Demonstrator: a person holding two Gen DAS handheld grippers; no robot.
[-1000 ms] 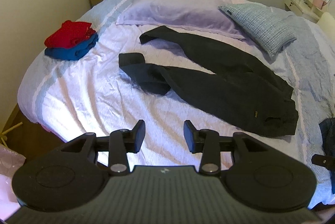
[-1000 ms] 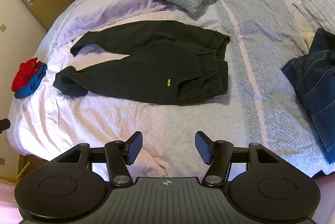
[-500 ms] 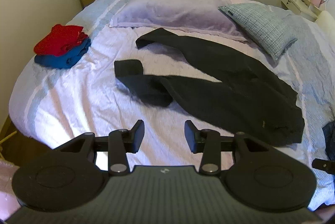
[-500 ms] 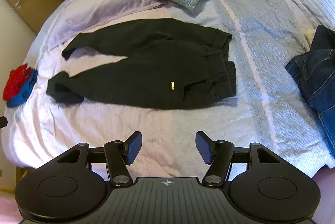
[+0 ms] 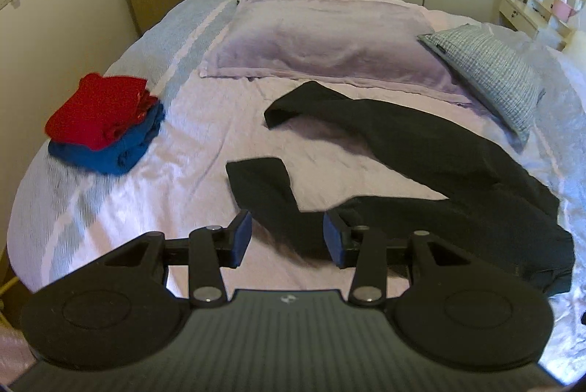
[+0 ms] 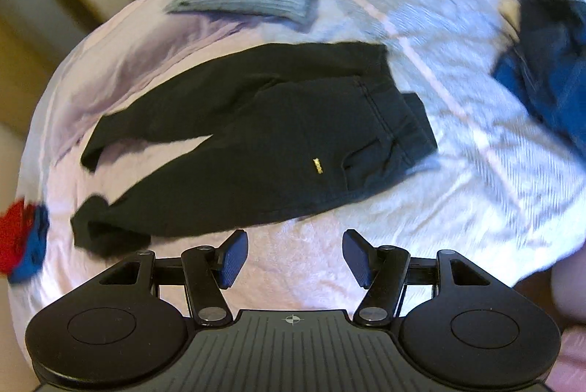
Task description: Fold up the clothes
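Note:
Black trousers (image 5: 432,172) lie spread on the pale bed, legs apart, cuffs pointing left. The near leg's cuff is folded over. My left gripper (image 5: 288,236) hovers open right above that near leg's lower end, nothing between its fingers. In the right wrist view the same trousers (image 6: 263,135) show a small gold label and a waistband at the right. My right gripper (image 6: 293,254) is open just short of the near leg's edge, above bare sheet.
A folded red garment on a blue one (image 5: 104,126) sits at the bed's left edge. A lilac pillow (image 5: 329,40) and a checked pillow (image 5: 490,73) lie behind. Blue jeans (image 6: 549,70) lie at the right. Wall and door stand left.
Both grippers have moved forward and closer to the trousers. The left one now stands over the near leg's cuff end. Both stayed open.

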